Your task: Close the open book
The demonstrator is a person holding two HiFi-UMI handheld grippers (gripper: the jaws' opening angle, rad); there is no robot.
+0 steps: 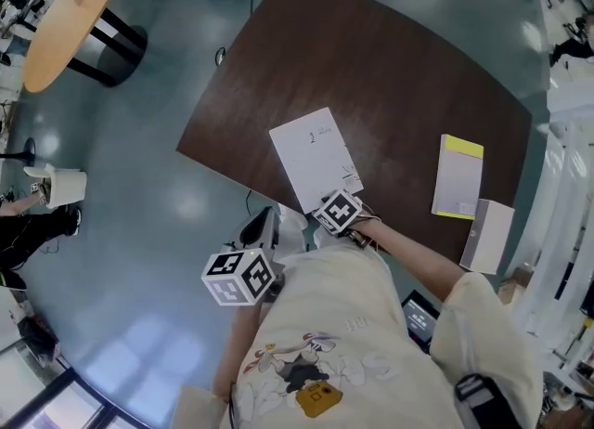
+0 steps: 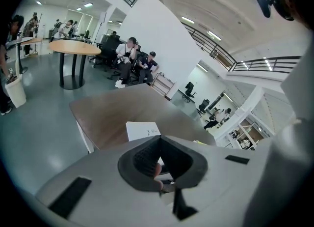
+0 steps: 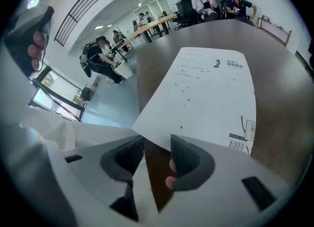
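The book (image 1: 314,158) lies closed on the dark brown table (image 1: 371,56), white cover up with a barcode near its near corner. In the right gripper view the book (image 3: 206,98) fills the middle, its near corner just beyond my right gripper (image 3: 157,140). That gripper's jaws stand apart with only bare table between them. In the head view my right gripper (image 1: 339,212) sits at the book's near edge. My left gripper (image 1: 239,276) hangs off the table by my body. In its own view my left gripper (image 2: 159,140) has its jaws together with nothing held, and the book (image 2: 142,130) lies ahead.
A yellow-edged booklet (image 1: 458,177) and a white booklet (image 1: 487,235) lie at the table's right side, the white one over the edge. A round wooden table (image 1: 72,19) and a white bin (image 1: 58,186) stand on the floor to the left. People sit beyond the table.
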